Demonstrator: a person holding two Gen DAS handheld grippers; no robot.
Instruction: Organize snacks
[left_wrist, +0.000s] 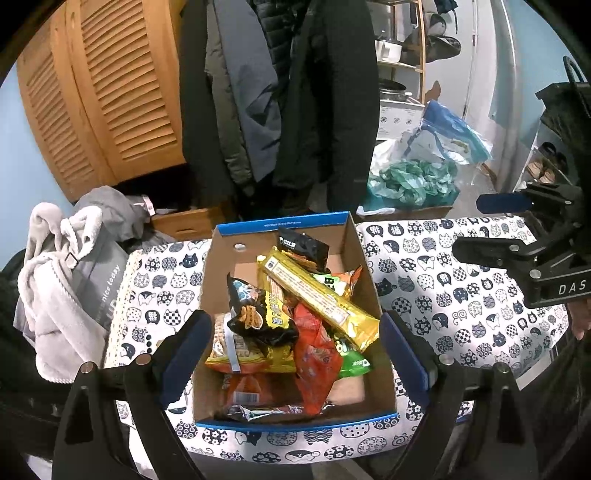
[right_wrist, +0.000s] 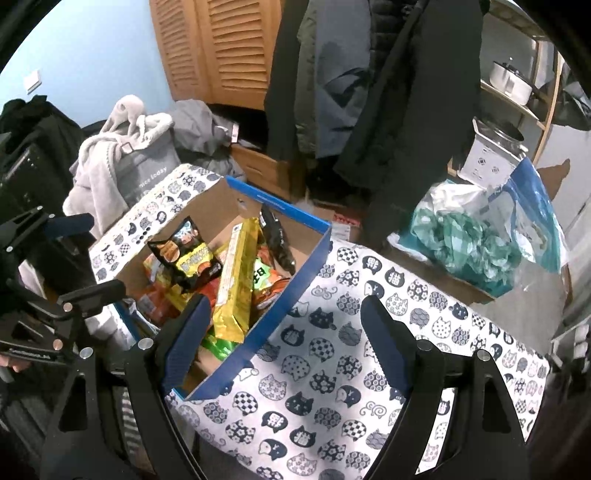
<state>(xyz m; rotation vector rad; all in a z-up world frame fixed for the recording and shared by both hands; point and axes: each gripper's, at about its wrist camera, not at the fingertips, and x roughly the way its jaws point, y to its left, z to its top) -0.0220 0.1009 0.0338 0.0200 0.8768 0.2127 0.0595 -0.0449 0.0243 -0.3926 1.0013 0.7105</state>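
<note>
Item: cardboard box (left_wrist: 218, 280), blue-rimmed, on the cat-print worktop (left_wrist: 443, 295).

Contents: mixed snack packets in a loose pile. A long yellow packet (left_wrist: 321, 295) lies diagonally on top; a black-and-orange chip bag (left_wrist: 255, 314) beside it; an orange-red pouch (left_wrist: 314, 354) and green packet (left_wrist: 354, 360) beneath.

Left hand-held gripper (left_wrist: 295, 350): spread wide, empty, poised over the box.

Right hand-held gripper (right_wrist: 280, 347): spread wide, empty, straddling the box's near wall.

Risk: the pile is interlocked, so lifting a lower packet would likely drag neighbours over the rim; slick foil may slip from a shallow pinch.
</note>
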